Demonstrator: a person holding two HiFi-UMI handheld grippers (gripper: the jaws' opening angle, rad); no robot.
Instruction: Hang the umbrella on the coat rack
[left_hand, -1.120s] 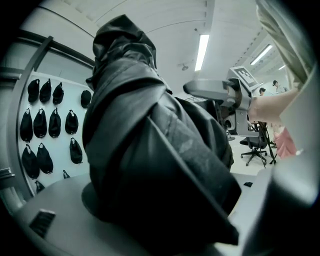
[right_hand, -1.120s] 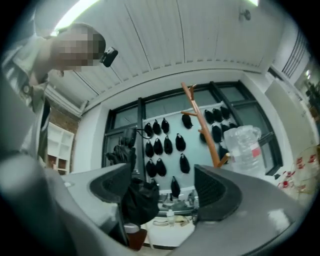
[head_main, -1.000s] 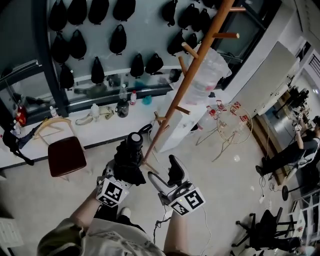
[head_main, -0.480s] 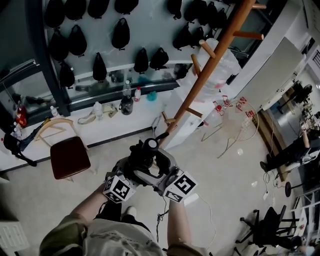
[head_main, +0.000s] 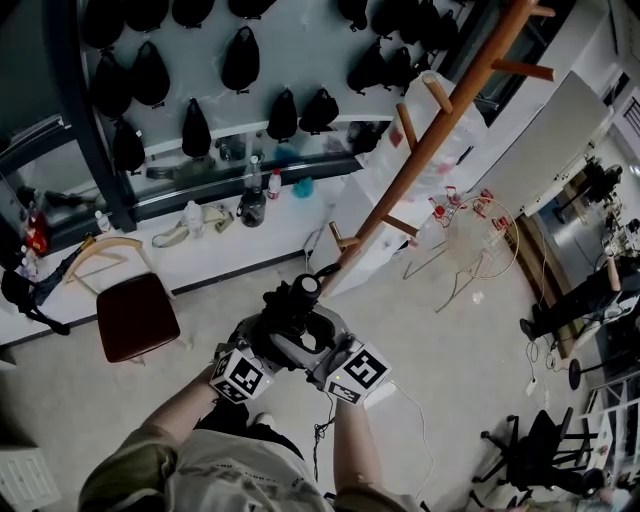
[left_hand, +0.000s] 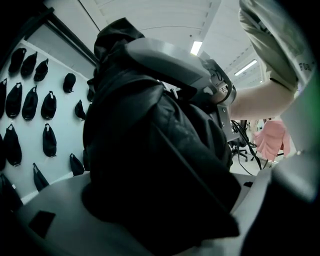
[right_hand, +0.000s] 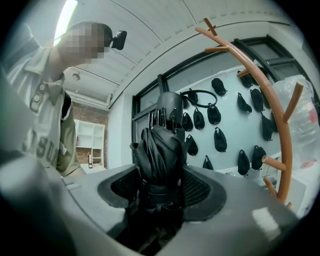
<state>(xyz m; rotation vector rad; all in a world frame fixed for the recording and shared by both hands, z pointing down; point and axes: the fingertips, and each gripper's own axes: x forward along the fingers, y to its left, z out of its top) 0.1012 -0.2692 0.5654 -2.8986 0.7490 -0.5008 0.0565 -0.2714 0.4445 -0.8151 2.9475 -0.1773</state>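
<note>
A folded black umbrella stands upright between both grippers, low and centre in the head view. My left gripper is shut on its bunched fabric, which fills that gripper's view. My right gripper comes in from the right; its jaws are closing, with the strapped umbrella between them, and the pads seem to touch both sides. The umbrella's wrist loop hangs at its top end. The wooden coat rack rises just beyond, its pegs bare; it also shows as the wooden coat rack to the right of the umbrella.
A red-brown chair stands to the left. A white counter with bottles runs under a wall of black caps. A plastic-wrapped bundle hangs behind the rack. A wire frame and an office chair stand on the floor to the right.
The right gripper, apart and open a second ago, has swung left against the left gripper and closed in around the umbrella. Both hands have moved slightly toward the rack's base.
</note>
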